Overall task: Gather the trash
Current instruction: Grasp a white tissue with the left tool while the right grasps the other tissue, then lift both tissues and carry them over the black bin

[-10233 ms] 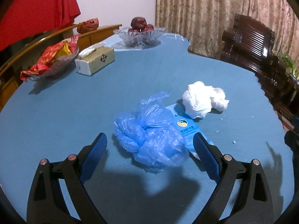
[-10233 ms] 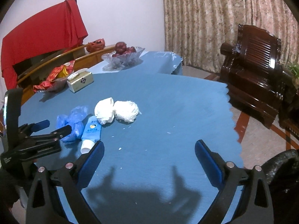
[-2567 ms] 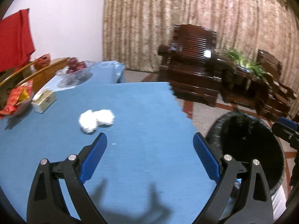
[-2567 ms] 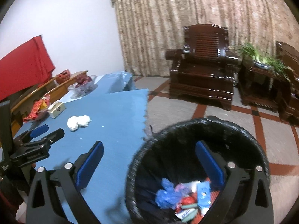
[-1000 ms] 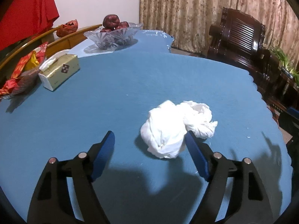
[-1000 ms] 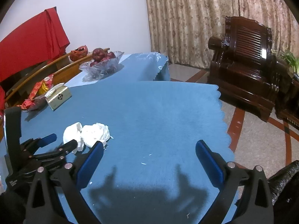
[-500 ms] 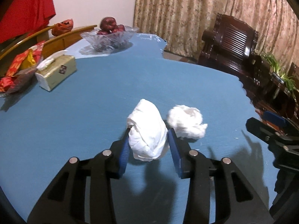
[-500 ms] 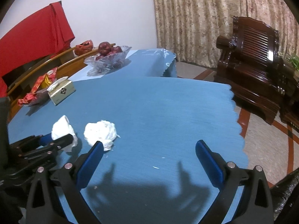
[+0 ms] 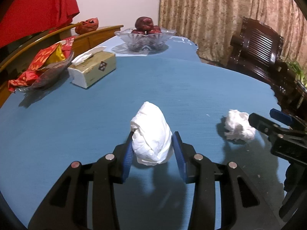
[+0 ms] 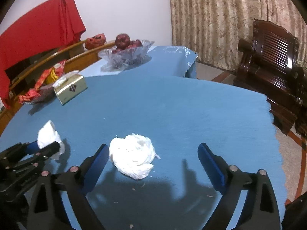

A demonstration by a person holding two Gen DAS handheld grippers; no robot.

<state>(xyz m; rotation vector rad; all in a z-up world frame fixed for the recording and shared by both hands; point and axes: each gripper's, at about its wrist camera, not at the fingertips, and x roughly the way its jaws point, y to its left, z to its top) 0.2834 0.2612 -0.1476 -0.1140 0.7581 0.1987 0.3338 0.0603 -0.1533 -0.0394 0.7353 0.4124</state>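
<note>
My left gripper [image 9: 153, 149] is shut on a white crumpled tissue wad [image 9: 151, 134] and holds it just above the blue table [image 9: 172, 80]. That wad and gripper also show at the left of the right wrist view [image 10: 49, 138]. A second white crumpled tissue wad [image 10: 132, 156] lies on the table between the wide-open fingers of my right gripper [image 10: 151, 163], nearer the left finger. It also shows at the right of the left wrist view [image 9: 238, 127], beside my right gripper's fingertips [image 9: 257, 120].
A tissue box [image 9: 93, 69], a glass bowl of red fruit [image 9: 146, 36] and a dish of red wrappers [image 9: 40, 71] stand at the table's far left. A dark wooden armchair [image 10: 268, 57] is beyond the table's right edge. Small crumbs [image 10: 142, 186] lie near me.
My left gripper has lifted its tissue wad and moved left, away from the second wad. My right gripper has moved in, so the second wad now sits between its open fingers.
</note>
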